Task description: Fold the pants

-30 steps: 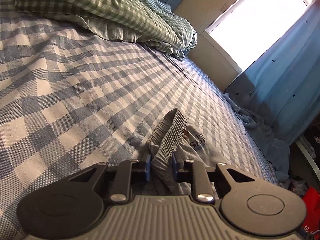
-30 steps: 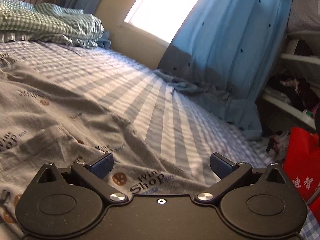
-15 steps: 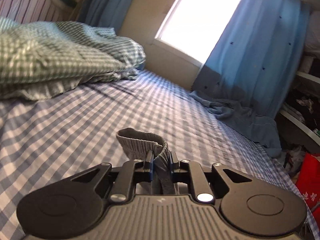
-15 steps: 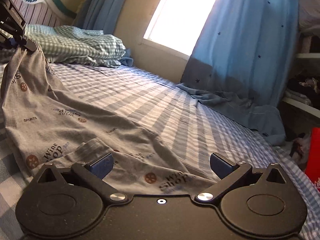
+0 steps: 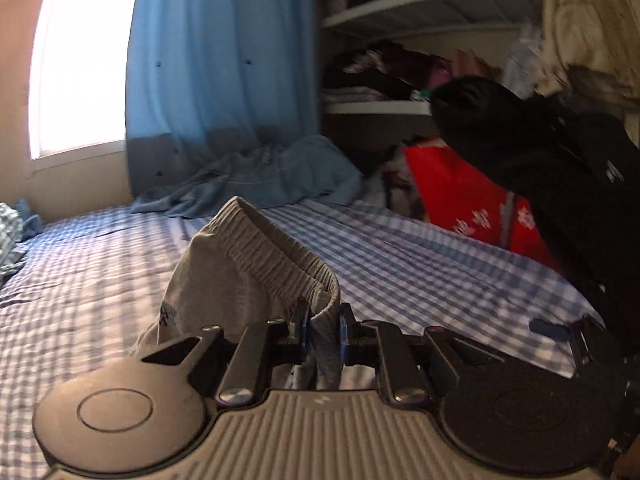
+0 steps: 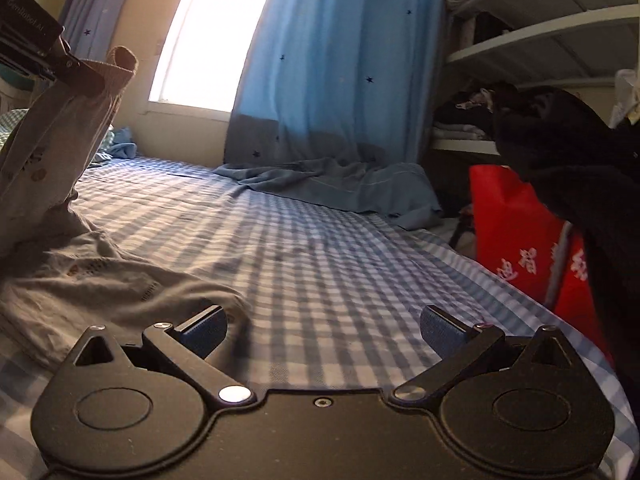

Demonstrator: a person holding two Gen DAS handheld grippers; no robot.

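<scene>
The grey printed pants [image 5: 240, 276] hang from my left gripper [image 5: 322, 326], which is shut on their elastic waistband and holds it up above the bed. In the right wrist view the pants [image 6: 100, 280] trail from the raised left gripper [image 6: 76, 72] at the upper left down onto the checked sheet. My right gripper [image 6: 322, 326] is open and empty, low over the bed, with its left finger [image 6: 204, 326] at the edge of the fabric heap.
The bed has a blue checked sheet [image 6: 320, 264]. A blue curtain [image 6: 340, 80] pools onto the bed's far edge below a bright window. A red bag [image 6: 520, 240] and cluttered shelves [image 5: 400, 92] stand to the right. A black sleeve [image 5: 560, 184] crosses on the right.
My left gripper has lifted the waistband higher and swung right, toward the shelves. The pants now hang from it and bunch on the bed. My right gripper stays open and has shifted right.
</scene>
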